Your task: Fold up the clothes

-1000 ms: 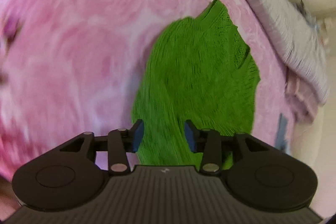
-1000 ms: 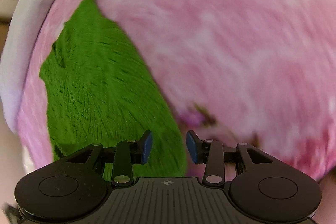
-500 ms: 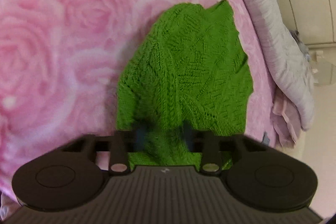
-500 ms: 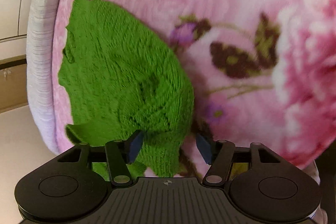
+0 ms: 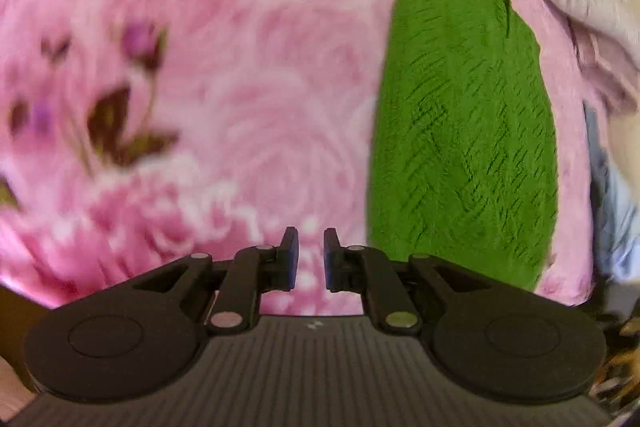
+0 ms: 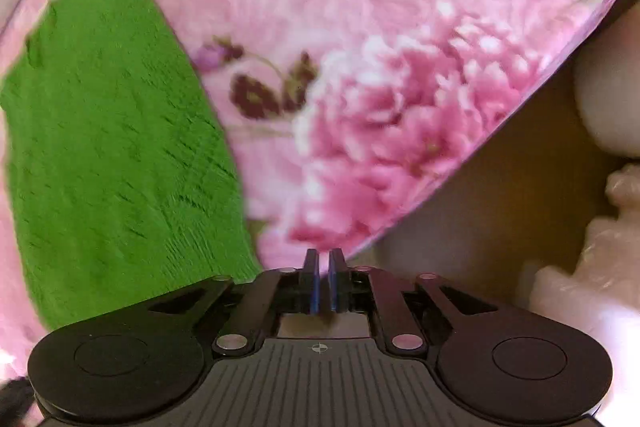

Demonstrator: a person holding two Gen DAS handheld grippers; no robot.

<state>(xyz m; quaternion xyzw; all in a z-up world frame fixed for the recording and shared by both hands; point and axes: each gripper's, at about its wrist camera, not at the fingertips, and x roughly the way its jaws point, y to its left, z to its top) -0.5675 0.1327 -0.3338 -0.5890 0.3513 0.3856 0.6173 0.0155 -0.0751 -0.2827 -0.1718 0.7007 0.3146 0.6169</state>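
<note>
Now both tools off sweater (image 5: pixel 464 131).

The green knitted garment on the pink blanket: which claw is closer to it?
Right, it seems. The right claw sits just beside the green knitted garment, near its bottom corner. The left claw hangs further aside over the pink blanket, a clear gap between.

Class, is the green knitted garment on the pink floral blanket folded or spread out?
Folded: the green knitted garment lies as a narrow compact shape on the pink floral blanket, no sleeves showing.
</note>
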